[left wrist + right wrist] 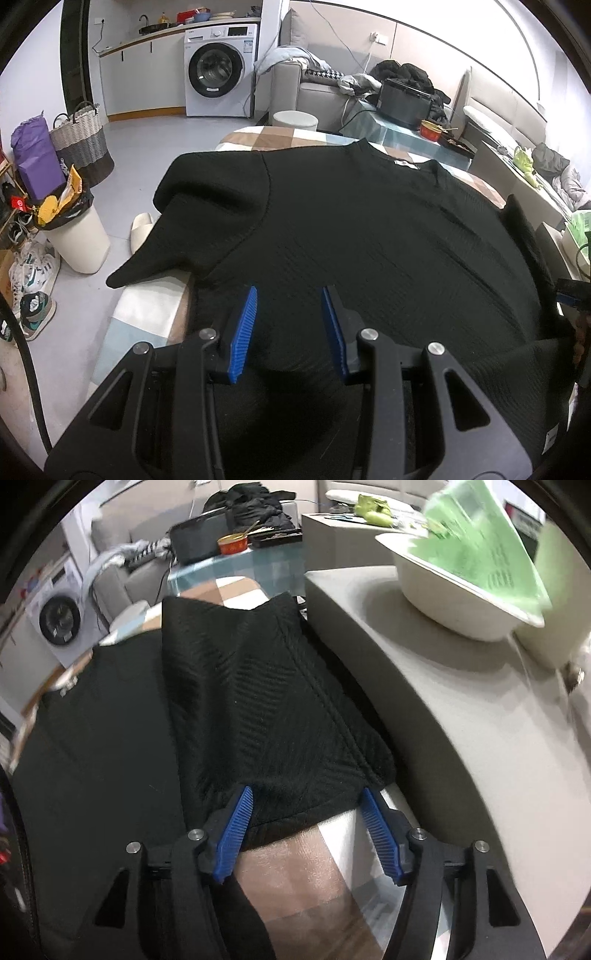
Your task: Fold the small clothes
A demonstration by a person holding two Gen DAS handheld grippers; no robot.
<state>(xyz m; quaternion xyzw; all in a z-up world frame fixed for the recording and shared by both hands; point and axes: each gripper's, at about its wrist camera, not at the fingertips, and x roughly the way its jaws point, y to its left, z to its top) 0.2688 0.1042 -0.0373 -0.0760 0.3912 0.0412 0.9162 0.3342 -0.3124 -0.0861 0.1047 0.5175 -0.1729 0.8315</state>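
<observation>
A black ribbed sweater (351, 229) lies spread flat on a table with a checked cloth (147, 310). Its collar is at the far edge and its left sleeve (162, 240) hangs over the table's left edge. My left gripper (290, 295) is open, hovering just above the sweater's near hem with nothing between the blue pads. In the right wrist view the sweater's right sleeve (266, 701) lies folded over the body (92, 738). My right gripper (308, 794) is open, with the sleeve's cuff end lying between its pads.
A grey sofa arm (461, 720) with a white bowl (454, 602) runs along the table's right side. A white bin (79, 240), slippers and shoes stand on the floor to the left. A glass side table (399, 133) with a red bowl is behind.
</observation>
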